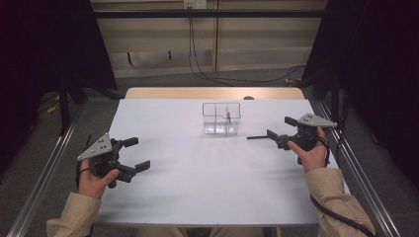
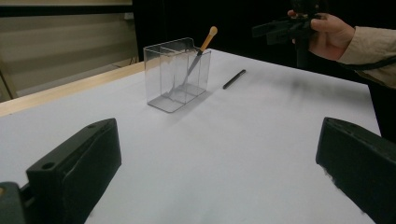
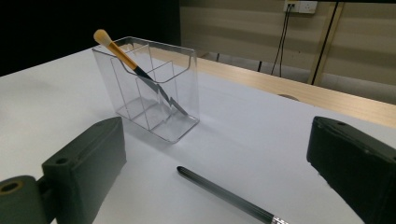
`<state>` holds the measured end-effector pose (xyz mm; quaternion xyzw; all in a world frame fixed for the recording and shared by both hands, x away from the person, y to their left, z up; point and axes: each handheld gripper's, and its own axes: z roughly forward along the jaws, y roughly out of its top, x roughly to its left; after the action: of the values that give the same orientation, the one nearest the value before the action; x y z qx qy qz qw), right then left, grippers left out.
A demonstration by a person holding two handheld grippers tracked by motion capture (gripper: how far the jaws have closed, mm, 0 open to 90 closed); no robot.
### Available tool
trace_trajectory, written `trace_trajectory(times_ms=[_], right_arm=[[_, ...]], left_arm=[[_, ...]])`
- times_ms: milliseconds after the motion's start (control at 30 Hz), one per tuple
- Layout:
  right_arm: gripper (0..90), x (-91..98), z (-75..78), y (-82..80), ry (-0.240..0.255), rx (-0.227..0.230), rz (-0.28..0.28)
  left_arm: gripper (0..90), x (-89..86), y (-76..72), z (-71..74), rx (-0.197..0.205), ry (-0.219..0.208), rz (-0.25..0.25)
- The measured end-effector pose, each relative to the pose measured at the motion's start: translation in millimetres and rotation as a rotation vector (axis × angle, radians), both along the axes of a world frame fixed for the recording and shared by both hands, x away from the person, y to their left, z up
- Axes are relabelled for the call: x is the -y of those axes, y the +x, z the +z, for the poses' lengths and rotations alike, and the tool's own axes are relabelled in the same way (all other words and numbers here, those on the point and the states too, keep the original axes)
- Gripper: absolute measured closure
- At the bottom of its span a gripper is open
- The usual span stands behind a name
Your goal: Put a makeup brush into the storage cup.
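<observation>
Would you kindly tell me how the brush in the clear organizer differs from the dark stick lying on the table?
The brush leans tilted inside the clear organizer, while the dark stick lies flat on the white table, outside and apart from it. The brush shows a light tan rounded end above the organizer's rim; the dark stick is dark along its length, with a small silver band at one end. Both are slender, and no fingers touch either.

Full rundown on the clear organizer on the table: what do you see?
The clear organizer is a see-through, plastic-looking box, open on top, split by inner walls into compartments. It stands upright on the white table, toward the far edge. A brush with a tan end leans in one compartment, poking above the rim. A dark pen lies on the table nearby, not touching.
</observation>
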<state>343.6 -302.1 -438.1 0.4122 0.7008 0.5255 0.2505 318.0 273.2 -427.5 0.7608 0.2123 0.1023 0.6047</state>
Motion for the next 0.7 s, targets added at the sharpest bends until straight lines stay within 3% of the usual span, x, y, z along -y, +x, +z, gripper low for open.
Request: trace_trajectory(times_ms=[700], right_arm=[[4.8,0.6,3.4,24.4,-0.03,-0.03,-0.02]], left_arm=[[0.1,0.3,-1.1,0.5,0.0,-0.005,0.002]])
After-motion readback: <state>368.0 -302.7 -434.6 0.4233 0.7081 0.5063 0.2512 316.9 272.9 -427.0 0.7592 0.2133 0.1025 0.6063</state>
